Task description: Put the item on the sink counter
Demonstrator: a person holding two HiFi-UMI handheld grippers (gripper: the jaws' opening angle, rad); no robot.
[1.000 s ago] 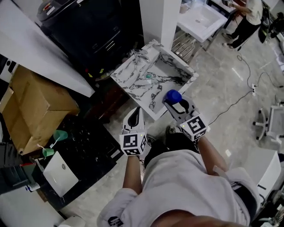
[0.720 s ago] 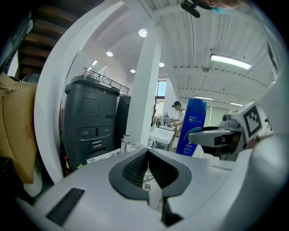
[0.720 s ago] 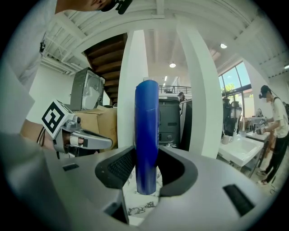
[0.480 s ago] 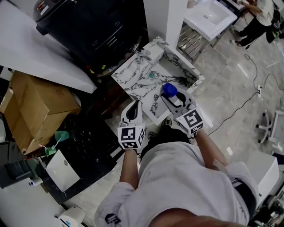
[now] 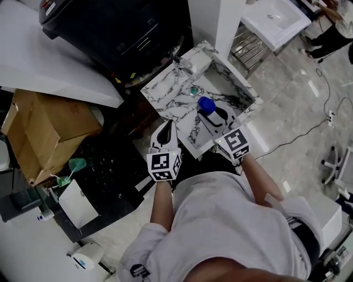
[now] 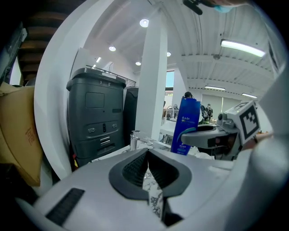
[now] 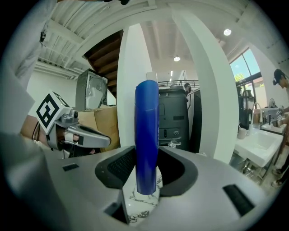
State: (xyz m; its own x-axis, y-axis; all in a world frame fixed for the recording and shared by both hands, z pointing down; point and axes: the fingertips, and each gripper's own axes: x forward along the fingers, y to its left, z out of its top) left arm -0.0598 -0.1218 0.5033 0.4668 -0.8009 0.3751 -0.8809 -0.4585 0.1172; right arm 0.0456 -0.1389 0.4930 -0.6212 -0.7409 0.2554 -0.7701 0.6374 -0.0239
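Observation:
A tall blue bottle (image 5: pixel 206 104) stands upright between the pads of my right gripper (image 5: pixel 213 113), which is shut on it. In the head view the bottle hangs over the near part of the marble sink (image 5: pixel 175 95), by the basin's front rim. The right gripper view shows the blue bottle (image 7: pixel 147 140) filling the gap of my right gripper (image 7: pixel 146 168), with marble below. My left gripper (image 5: pixel 165 128) is shut and holds nothing, just short of the counter's front edge. Its own view shows the left gripper (image 6: pixel 147 156) with its pads together, and the bottle (image 6: pixel 187 124) to the right.
A chrome faucet (image 5: pixel 182 63) stands at the counter's back, and a green drain plug (image 5: pixel 193 90) sits in the basin. Behind are a black machine (image 5: pixel 121 33) and a white pillar (image 5: pixel 220 22). A cardboard box (image 5: pixel 47 129) lies left. A white basin (image 5: pixel 276 16) stands at top right.
My right gripper has carried the blue bottle forward, from off the counter's front corner to above the sink's near part. The left gripper has come closer to the counter edge, still shut.

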